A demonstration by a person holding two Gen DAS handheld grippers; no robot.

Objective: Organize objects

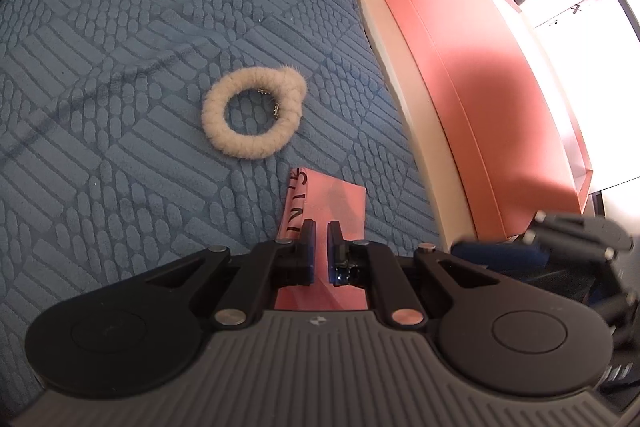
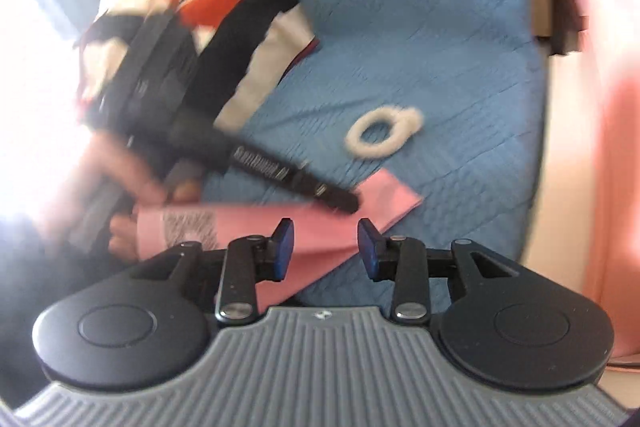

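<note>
A: While the left claw [image 1: 319,251] pinches the pink card [image 1: 332,203], what remains?
B: White scrunchie [image 1: 253,113] just beyond the card, loose on the bed [image 1: 120,67]; right claw [image 2: 326,247] spread, empty.

Both views carry strong fisheye bending, with straight edges curving toward the rims. The left wrist view is sharp across the blue bedspread [image 1: 120,67] and the fluffy ring [image 1: 252,113], but daylight from about two o'clock burns the window area [image 1: 592,67] to pure white. A soft shadow falls across the pink box [image 1: 480,87]. At four o'clock a dark shape is smeared by motion.

The right wrist view is blurred by motion nearly everywhere; only the camera's own grey housing [image 2: 320,367] stays crisp. Glare washes out the zone from nine to eleven o'clock, and the pink surface [image 2: 612,147] at three o'clock blooms pale.
</note>
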